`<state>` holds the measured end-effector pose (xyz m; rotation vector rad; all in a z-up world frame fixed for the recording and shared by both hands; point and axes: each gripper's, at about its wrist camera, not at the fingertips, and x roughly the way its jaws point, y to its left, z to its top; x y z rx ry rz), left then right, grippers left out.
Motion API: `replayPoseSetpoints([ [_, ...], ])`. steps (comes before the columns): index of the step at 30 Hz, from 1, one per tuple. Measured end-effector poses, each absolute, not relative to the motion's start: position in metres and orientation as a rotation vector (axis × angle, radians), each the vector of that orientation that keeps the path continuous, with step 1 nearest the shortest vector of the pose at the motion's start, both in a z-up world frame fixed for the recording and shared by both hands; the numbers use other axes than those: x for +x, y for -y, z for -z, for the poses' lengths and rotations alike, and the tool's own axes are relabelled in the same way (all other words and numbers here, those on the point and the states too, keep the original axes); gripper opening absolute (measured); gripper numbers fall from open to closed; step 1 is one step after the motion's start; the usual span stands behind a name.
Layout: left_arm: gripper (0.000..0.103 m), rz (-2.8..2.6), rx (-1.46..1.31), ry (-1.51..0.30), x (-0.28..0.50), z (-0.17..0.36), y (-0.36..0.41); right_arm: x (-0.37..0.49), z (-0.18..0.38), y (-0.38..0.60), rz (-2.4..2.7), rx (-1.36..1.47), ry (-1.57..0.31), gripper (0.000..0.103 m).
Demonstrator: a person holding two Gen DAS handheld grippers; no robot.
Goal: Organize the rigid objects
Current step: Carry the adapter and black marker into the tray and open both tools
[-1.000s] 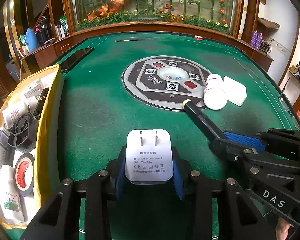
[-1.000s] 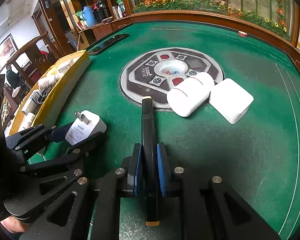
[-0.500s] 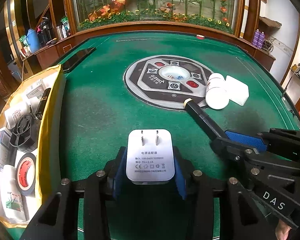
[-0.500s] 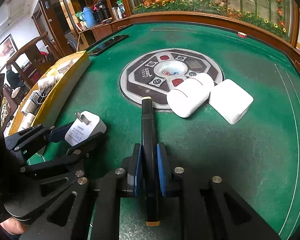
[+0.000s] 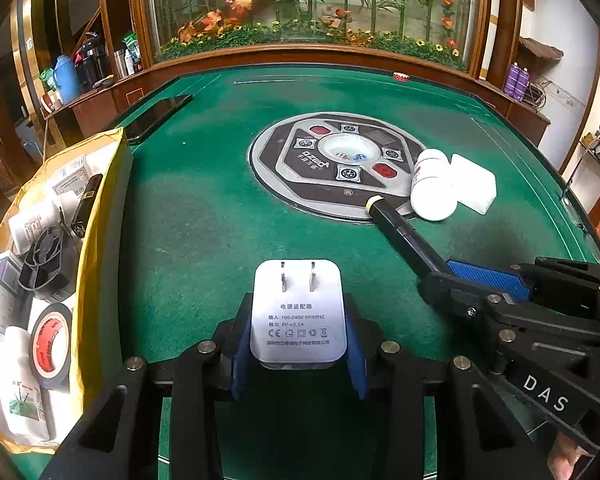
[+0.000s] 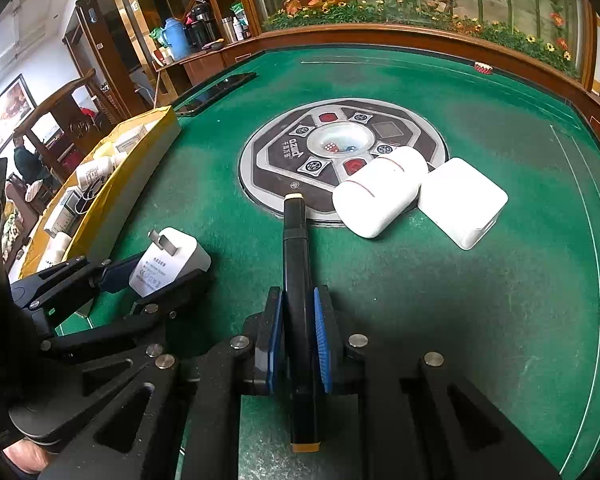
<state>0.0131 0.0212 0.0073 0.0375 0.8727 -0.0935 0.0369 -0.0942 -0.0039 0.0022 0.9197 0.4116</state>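
Left gripper [image 5: 298,354]: blue pads clamped on the flanks of a white power adapter [image 5: 299,314]; prongs point away from the camera, printed face up; carried clear of the felt.
Right gripper [image 6: 298,344]: pressed together on a black marker pen [image 6: 296,304], pinched near mid-length.
Pen axis: runs straight along the fingers; far cream-capped tip aims toward the centre console [image 6: 342,156], orange-tipped tail juts back past the pads.
Key relation: yellow cardboard box [image 5: 100,240] lies to the left of both tools, its long side parallel to the table edge; left hand much nearer, just beside its wall; right hand further off, likely to cross over or wait.
Judged next move: adapter swung left over the box rim and dropped; pen after it.
Box contents: black-and-red tape roll [image 5: 50,346], small black fan [image 5: 46,260], white bottles, cartons; free room looks tight.
Remaining on table: white plastic bottle [image 6: 380,196] on its side, touching a white rounded charger block [image 6: 462,202], both ahead-right of the pen tip.
Materials: adapter smooth, glossy, rounded corners, rigid; pen slim, hard, slick, prone to pivoting in the pads; table [image 6: 480,300] green felt, matte, wooden rim.
Risk: pen tail or prongs snagging the box wall.
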Motion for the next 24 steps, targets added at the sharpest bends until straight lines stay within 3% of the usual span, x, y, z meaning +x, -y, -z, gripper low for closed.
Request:
replayPoseSetpoints([
  [24, 0.042, 0.125, -0.058, -0.845, 0.009, -0.012, -0.038, 0.034, -0.005, 0.098, -0.472, 0.108, -0.895, 0.014],
])
